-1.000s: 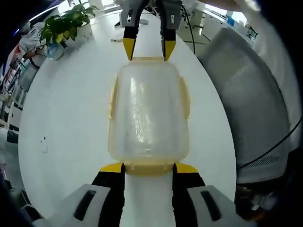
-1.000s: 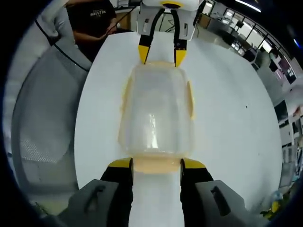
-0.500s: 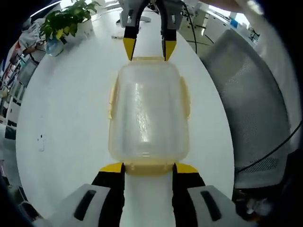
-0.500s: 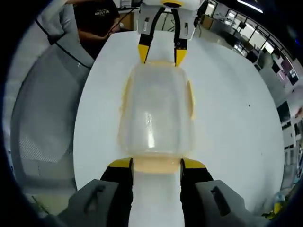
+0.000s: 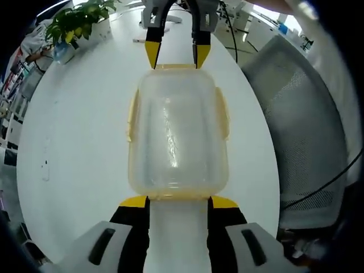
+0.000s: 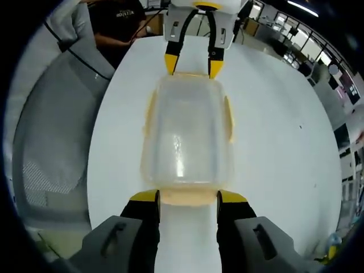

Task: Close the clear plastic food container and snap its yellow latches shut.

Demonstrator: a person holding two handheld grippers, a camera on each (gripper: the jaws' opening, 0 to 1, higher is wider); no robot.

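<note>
In the left gripper view, a clear rectangular plastic food container with rounded corners (image 5: 177, 133) is seen lying on a round white table (image 5: 74, 142), its lid on top. The left gripper with black jaws and yellow tips (image 5: 178, 202) is set at the near short end of the container, its jaws spread wide with one tip at each near corner, and the yellow latch of the near end (image 5: 178, 197) is seen as a thin strip between them. At the far short end the right gripper (image 5: 174, 55) is met, its yellow tips apart and resting against the far yellow latch (image 5: 173, 67). Yellow side latches (image 5: 132, 116) are seen along both long sides, lying close against the walls. A green potted plant (image 5: 77, 20) stands at the far left of the table, and a grey mesh office chair (image 5: 304, 119) is placed to the right. In the right gripper view, the container (image 6: 187, 136) is seen from the opposite end. The right gripper (image 6: 188, 197) is held wide at the near end, with the near latch (image 6: 187, 197) showing pale yellow between its tips. The left gripper (image 6: 193, 63) is seen at the far end, jaws apart. A person in a dark shirt (image 6: 116, 23) stands at the far left, beside a grey chair (image 6: 51, 131).
</note>
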